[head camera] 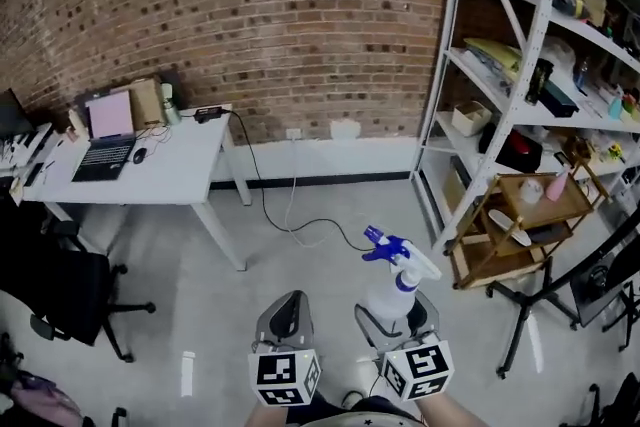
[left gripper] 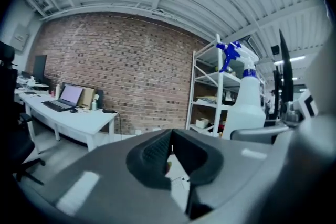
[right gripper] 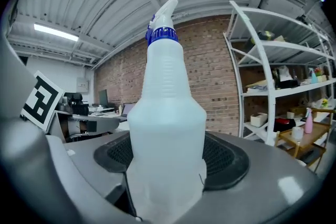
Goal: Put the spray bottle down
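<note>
Your right tool [head camera: 397, 317] is clamped on the spray bottle [head camera: 392, 290], its two pads pressed against the sides of the white body low down. The bottle stands upright in the grip, held in the air over the grey floor [head camera: 200, 315]. Its blue trigger head [head camera: 385, 248] is on top and points toward ten o'clock in the head view. In the right gripper view the spray bottle [right gripper: 167, 107] fills the middle between the jaws of the right tool [right gripper: 167, 165].

Your left tool [head camera: 288, 315] sits just beside it at nine o'clock, with its jaws drawn together and nothing between them. In the left gripper view the dark pads of the left tool [left gripper: 171, 152] leave only a thin slit.

A white tabletop [head camera: 170, 170] stands at ten o'clock against the brick wall [head camera: 280, 15], well apart from both tools, with an open laptop [head camera: 105, 155] on it. White metal shelving [head camera: 540, 65] rises at two o'clock, and a wooden rack [head camera: 520, 225] stands at its foot. A black office chair [head camera: 60, 290] sits at nine o'clock.
</note>
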Tool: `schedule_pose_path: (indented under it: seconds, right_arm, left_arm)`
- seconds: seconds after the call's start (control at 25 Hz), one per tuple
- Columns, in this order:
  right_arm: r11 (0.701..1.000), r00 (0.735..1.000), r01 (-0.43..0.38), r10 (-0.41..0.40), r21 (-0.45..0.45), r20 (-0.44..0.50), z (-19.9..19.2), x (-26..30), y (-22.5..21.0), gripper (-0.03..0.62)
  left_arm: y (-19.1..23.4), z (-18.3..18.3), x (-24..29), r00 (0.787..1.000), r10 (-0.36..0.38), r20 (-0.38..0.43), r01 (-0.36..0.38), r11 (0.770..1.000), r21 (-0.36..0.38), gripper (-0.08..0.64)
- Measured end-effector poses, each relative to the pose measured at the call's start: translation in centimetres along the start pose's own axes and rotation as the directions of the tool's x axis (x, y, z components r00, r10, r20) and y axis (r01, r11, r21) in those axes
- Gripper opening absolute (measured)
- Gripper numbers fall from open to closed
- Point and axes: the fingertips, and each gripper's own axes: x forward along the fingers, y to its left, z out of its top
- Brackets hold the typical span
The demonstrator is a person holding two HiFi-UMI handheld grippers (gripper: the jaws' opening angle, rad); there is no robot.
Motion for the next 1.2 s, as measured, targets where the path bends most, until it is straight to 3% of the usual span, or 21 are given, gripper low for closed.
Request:
schedule_pose_path:
  seconds: [0.36,0.72,1.2]
  right_arm:
    - [0.979,0.980,-0.201,0.201,-0.046,-0.005,2.1,15.1,11.5,0.394]
    - [0.958,0.960,-0.278,0.279,-0.068,0.009,4.1,29.7,23.6,0.394]
    - [0.928,0.934,-0.351,0.357,-0.124,0.027,5.0,49.2,31.4,0.394]
  left_arm:
    - [18.2,2.1,0.5,0.971,0.237,0.029,-0.235,0.971,-0.044,0.008]
    - [36.4,4.4,1.1,0.933,0.354,0.057,-0.352,0.935,-0.047,0.008]
    - [49.9,2.3,7.2,0.891,0.453,-0.003,-0.452,0.888,-0.082,0.008]
